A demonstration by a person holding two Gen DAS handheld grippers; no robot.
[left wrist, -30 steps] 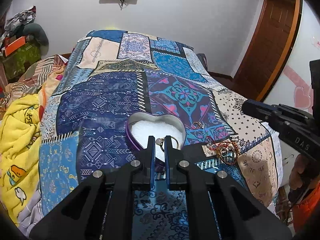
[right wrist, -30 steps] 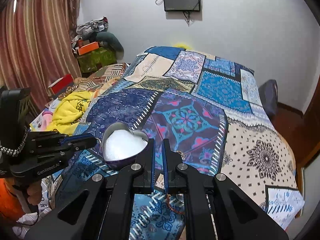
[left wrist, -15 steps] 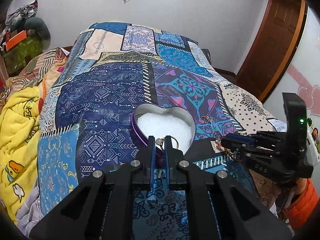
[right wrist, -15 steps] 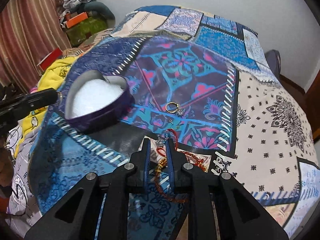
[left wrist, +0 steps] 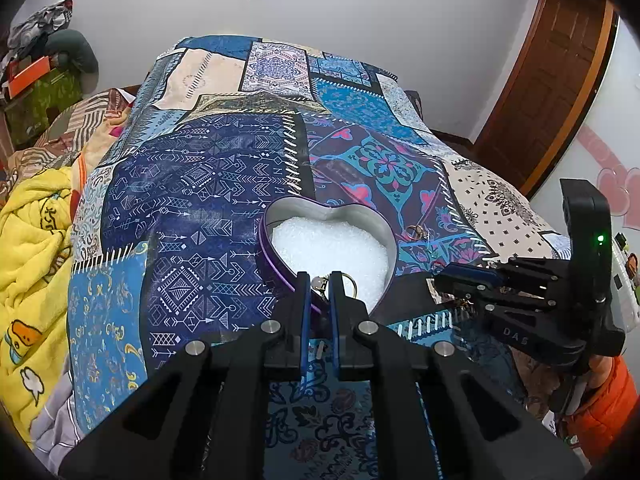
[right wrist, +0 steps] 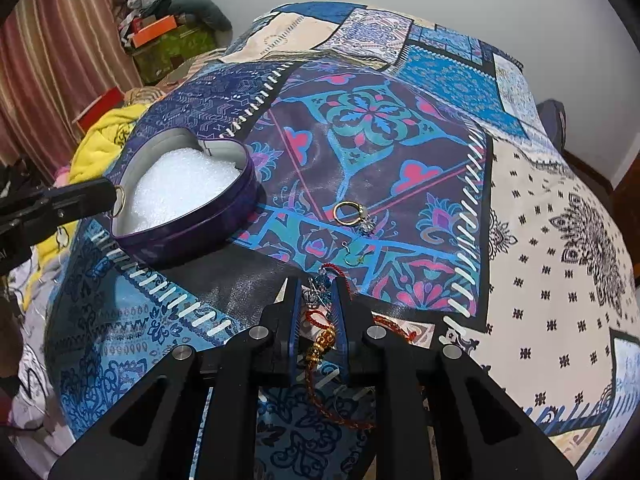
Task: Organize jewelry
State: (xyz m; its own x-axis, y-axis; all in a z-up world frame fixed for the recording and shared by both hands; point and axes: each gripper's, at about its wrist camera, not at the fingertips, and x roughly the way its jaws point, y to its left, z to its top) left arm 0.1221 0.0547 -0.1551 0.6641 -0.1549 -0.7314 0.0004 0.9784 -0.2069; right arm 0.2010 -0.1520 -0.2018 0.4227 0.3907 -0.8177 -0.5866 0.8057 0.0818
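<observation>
A purple heart-shaped tin (left wrist: 267, 257) with white foam inside sits on the patchwork bedspread (left wrist: 208, 184). My left gripper (left wrist: 320, 280) hangs over the tin's near edge, shut on a gold hoop with a pale bead (left wrist: 347, 282). The right wrist view shows that gripper (right wrist: 110, 196) beside the tin (right wrist: 200, 228). My right gripper (right wrist: 319, 286) is down on the bed, its fingers closed on a blue-and-silver beaded piece (right wrist: 318, 294). A red cord bracelet with gold beads (right wrist: 320, 346) lies under them. A gold ring (right wrist: 347, 213) and a small hook earring (right wrist: 354, 258) lie just beyond.
A yellow blanket (left wrist: 32, 248) is bunched along the bed's left side, with boxes and clothes (left wrist: 36, 76) behind it. A wooden door (left wrist: 548, 80) stands at the right. An orange sleeve (left wrist: 600, 404) shows beside the right gripper (left wrist: 440, 278). Striped curtains (right wrist: 60, 52) hang at the left.
The right gripper has come down from above the bed onto the jewelry pile near the front edge, and the beaded piece now sits between its fingers. The left gripper has kept its hold over the tin.
</observation>
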